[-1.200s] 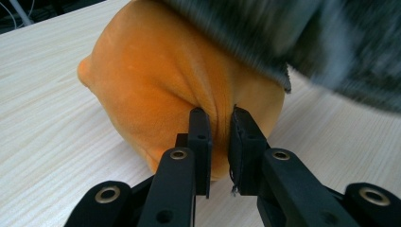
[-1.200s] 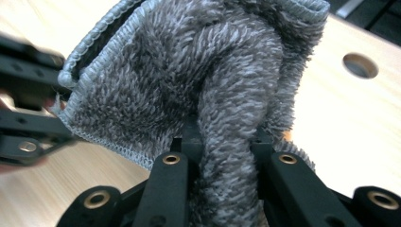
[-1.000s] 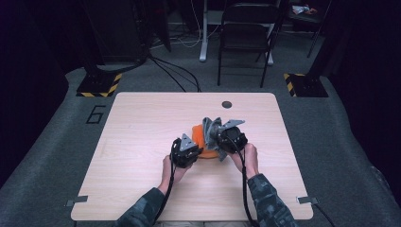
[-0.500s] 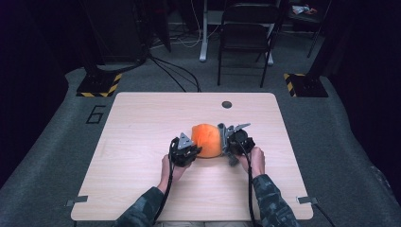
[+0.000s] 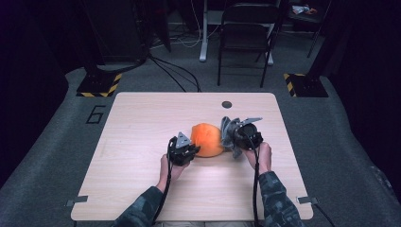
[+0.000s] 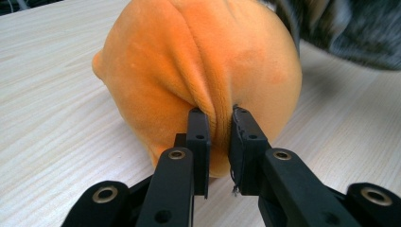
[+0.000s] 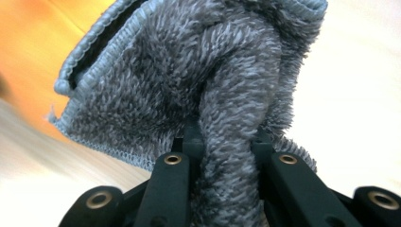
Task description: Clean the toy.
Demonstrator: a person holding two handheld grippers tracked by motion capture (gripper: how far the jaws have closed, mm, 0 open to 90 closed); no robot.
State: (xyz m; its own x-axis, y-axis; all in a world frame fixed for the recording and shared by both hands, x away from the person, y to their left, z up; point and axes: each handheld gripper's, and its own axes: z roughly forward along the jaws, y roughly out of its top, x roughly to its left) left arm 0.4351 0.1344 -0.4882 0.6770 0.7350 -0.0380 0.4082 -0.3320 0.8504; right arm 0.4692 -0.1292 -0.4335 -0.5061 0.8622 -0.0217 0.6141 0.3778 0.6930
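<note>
On the left, the left gripper (image 5: 182, 150) sits just left of the table's middle, its fingers (image 6: 198, 137) pinching a fold of the orange plush cushion (image 5: 206, 139) low on its near side. In the left gripper view the fold is squeezed thin between the two pads, and the cushion's rounded bulk rests on the table (image 5: 142, 123) beyond them. The cushion lies near the table's centre, a little toward the near edge, between the two grippers.

On the right, the right gripper (image 5: 236, 136) has its fingers pressed onto a bunched ridge of grey fuzzy cover (image 7: 189, 85). A stitched hem of that cover stands open at the left of the right gripper view, with orange showing past it. From the high view the grey cover sits just right of the cushion and seems to touch it; whether any of the cushion is still inside it cannot be told.

Risks, as I judge them: each grip holds only a thin pinch of soft fabric, so a hard pull apart could slide the plush out of the left fingers, or drag the whole cushion toward the right edge instead of separating the two. The grey pile is slippery-looking and bunched, so it may creep through the right fingers.

The cover is the one container here; its opening looks slack.
</note>
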